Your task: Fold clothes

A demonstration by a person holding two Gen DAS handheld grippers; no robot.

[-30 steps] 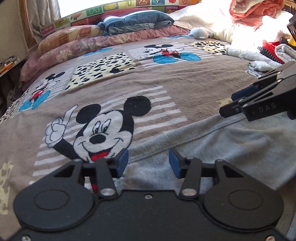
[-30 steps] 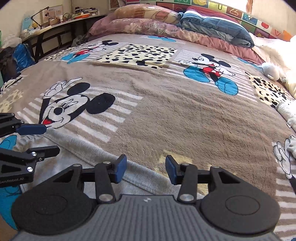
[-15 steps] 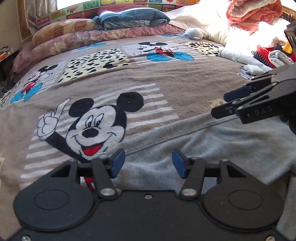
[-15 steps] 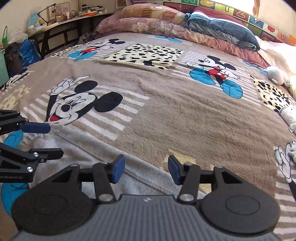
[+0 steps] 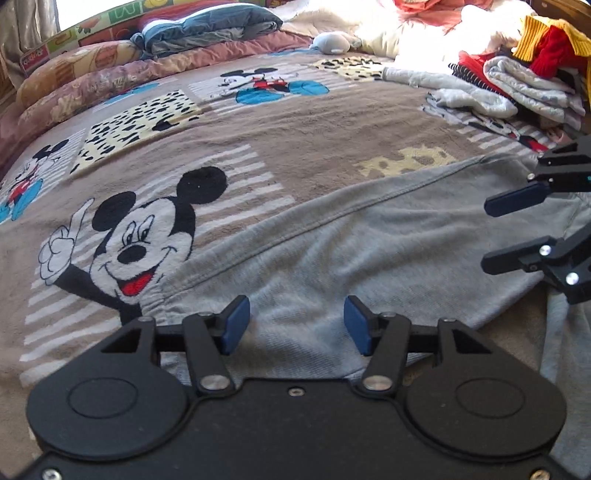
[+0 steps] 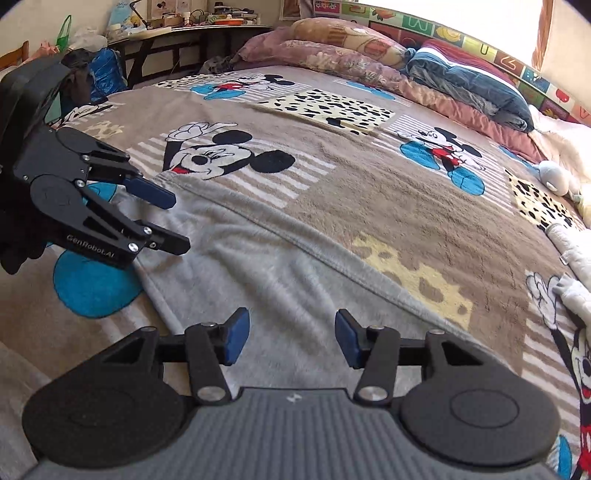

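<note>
A grey garment (image 5: pixel 351 251) lies spread flat on the cartoon-mouse blanket (image 5: pixel 303 147), its hemmed edge running diagonally. My left gripper (image 5: pixel 295 314) hovers over the garment's near left part. Its jaws are opening and the blue pads press on nothing. In the right wrist view the same gripper (image 6: pixel 177 223) stands at the left over the garment (image 6: pixel 258 266). My right gripper (image 6: pixel 290 325) is open just above the grey cloth near its hem, with nothing held. It also shows at the right edge of the left wrist view (image 5: pixel 489 236).
A pile of loose clothes (image 5: pixel 524 81) lies at the bed's far right. Pillows and a folded quilt (image 5: pixel 207 29) line the headboard, with a small soft toy (image 5: pixel 332 40) beside them. A cluttered desk (image 6: pixel 184 33) stands beyond the bed's left side.
The right gripper has slid away to the right along the garment, so more grey cloth shows between the two. Both pairs of jaws stand wider than before.
</note>
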